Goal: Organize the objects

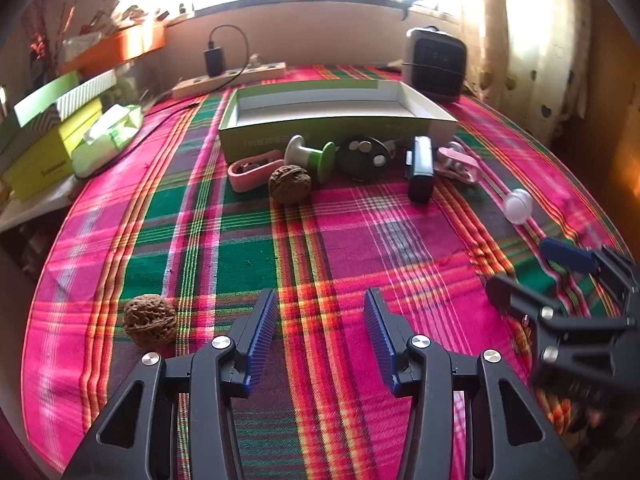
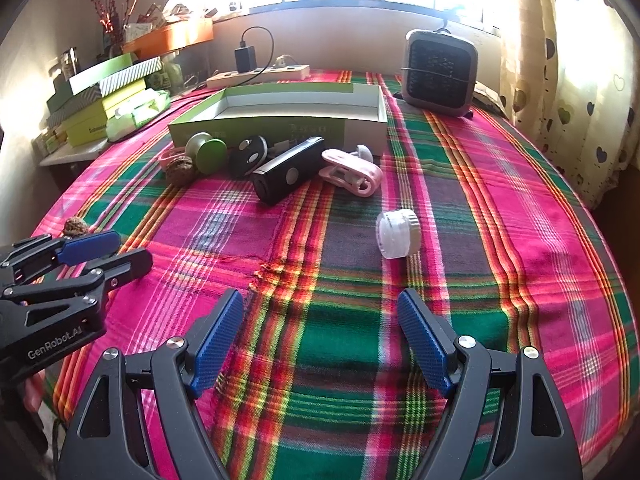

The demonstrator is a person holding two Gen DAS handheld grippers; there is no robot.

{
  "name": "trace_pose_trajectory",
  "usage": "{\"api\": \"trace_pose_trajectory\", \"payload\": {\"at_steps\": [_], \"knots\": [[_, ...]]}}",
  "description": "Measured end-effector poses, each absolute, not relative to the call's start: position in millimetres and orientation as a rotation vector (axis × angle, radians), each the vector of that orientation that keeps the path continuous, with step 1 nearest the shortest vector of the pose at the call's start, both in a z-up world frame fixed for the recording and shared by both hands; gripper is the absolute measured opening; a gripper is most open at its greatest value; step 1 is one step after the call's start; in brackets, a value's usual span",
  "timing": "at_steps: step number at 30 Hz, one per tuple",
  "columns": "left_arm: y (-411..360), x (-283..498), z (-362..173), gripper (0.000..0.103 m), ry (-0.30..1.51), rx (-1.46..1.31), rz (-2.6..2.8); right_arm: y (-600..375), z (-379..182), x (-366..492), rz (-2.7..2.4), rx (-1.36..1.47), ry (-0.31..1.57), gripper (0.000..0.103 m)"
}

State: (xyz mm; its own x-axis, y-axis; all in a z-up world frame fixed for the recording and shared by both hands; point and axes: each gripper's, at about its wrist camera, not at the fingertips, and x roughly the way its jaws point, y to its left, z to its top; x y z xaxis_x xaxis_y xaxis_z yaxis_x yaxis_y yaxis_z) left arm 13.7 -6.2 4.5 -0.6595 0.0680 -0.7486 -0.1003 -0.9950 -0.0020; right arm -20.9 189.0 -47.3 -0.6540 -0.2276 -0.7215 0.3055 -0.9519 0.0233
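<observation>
Where a bright window backs the far wall, a tabletop (image 2: 520,240) under a pink, green and orange plaid cloth carries everything, with a grey fan heater (image 2: 440,70) and a power strip (image 2: 260,74) at its far edge and stacked green boxes (image 2: 104,92) off to the left. The left hand-held gripper (image 1: 320,332) hangs over bare cloth with its blue pads fairly wide apart and nothing between them; the right hand-held gripper (image 2: 320,340) stands wide open, also empty, touching nothing. An open green-sided box (image 2: 280,116) lies empty, and just in front of it sits a huddle of objects — a green-and-white spool (image 1: 310,156), a black round case (image 1: 362,158), a black rectangular device (image 2: 288,176), a pink clip (image 2: 352,172), a pink holder (image 1: 254,170) and a walnut (image 1: 290,184). A second walnut (image 1: 150,320) rests alone just left of the left fingers, and a small clear jar (image 2: 398,234) lies on its side ahead of the right one.
</observation>
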Motion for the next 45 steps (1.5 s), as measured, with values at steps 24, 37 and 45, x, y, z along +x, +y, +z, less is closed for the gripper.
{"api": "trace_pose_trajectory", "payload": {"at_steps": [24,37,45], "knots": [[-72,35,34,0.045,-0.084,-1.127,2.891,230,-36,-51,-2.698,1.128,0.078,0.069],[-90,23,13,0.045,-0.096,-1.265,2.902,225,-42,-65,-2.68,1.173,0.109,0.069],[-98,17,2,0.045,-0.153,-1.337,2.887,223,-43,-71,-2.679,1.196,0.128,0.061]]}}
